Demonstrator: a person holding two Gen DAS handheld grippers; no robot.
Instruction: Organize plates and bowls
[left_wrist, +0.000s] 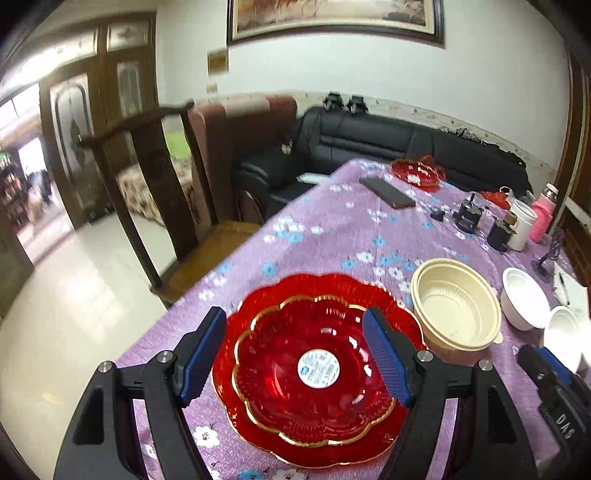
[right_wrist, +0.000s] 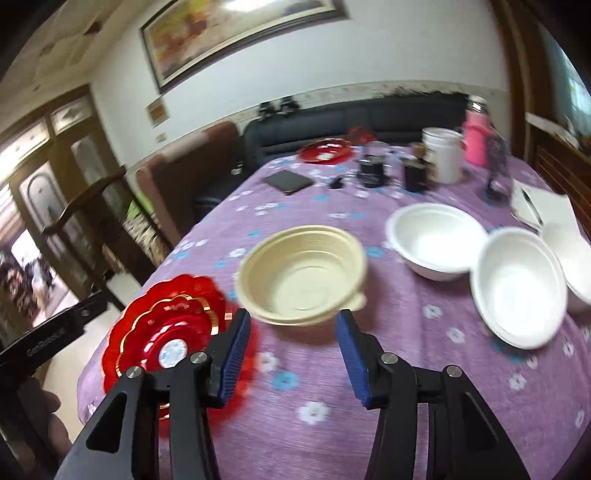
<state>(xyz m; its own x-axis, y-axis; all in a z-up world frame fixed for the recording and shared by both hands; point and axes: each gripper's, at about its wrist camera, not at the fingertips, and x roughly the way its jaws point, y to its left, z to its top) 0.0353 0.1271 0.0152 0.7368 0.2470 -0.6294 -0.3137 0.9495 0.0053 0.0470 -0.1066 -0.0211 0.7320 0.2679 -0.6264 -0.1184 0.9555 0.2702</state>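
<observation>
With the red plates (left_wrist: 314, 373) stacked, both grippers' jaws spread and empty, the right gripper (right_wrist: 291, 354) should next take the cream bowl (right_wrist: 303, 273).

We see a surface (left_wrist: 332, 229) under a purple flowered cloth. Taking the cream bowl (left_wrist: 456, 308) as landmark: stacked red plates (left_wrist: 314, 369) lie just left of it, white bowls (right_wrist: 436, 240) to its right, a phone (left_wrist: 387, 192) and another red plate (left_wrist: 417, 171) beyond it, with cups (left_wrist: 521, 225) far right.
</observation>
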